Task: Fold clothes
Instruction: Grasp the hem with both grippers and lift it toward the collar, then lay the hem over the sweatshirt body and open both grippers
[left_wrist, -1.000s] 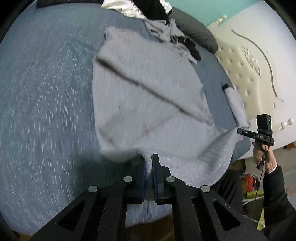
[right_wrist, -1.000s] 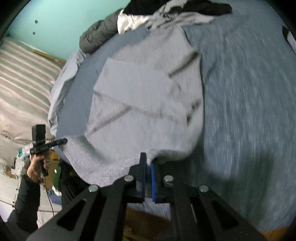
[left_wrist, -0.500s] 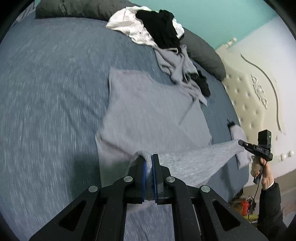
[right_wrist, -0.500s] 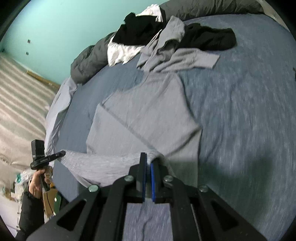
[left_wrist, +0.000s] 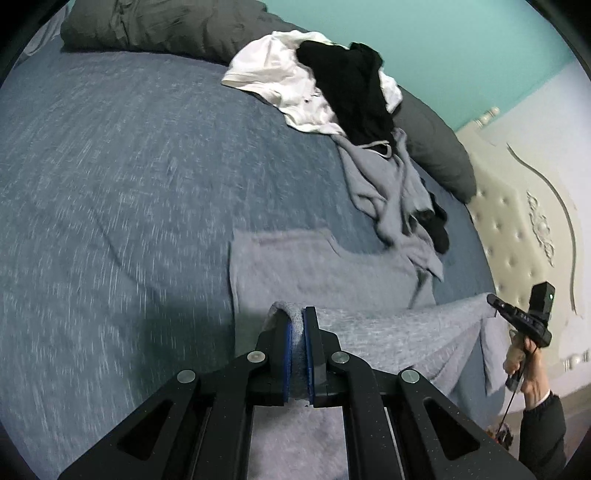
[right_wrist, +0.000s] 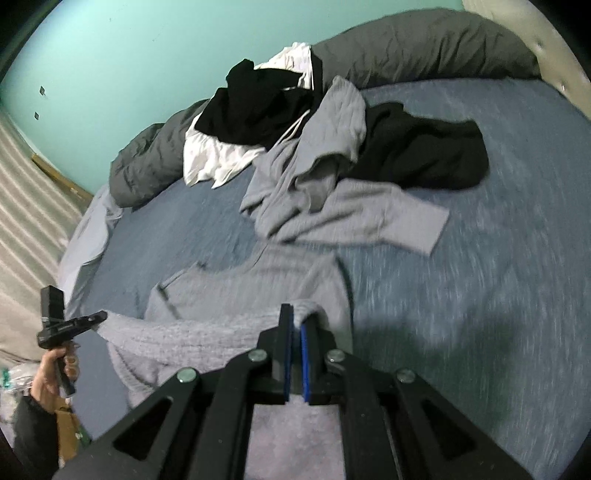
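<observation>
On the bed's (left_wrist: 110, 166) heathered blue cover, near its foot edge, we hold the soft grey knit sweater (left_wrist: 314, 266), left gripper (left_wrist: 297, 332) and right gripper (right_wrist: 297, 332) each clamped on its hem; teal wall (right_wrist: 129, 44) behind.

Both tools have carried the grey sweater's (left_wrist: 317, 273) near hem across the bed (left_wrist: 110, 184) toward the heap of clothes (right_wrist: 295, 147), doubling it over itself. Far less of the sweater now lies flat ahead, and the heap sits closer in both views.
</observation>
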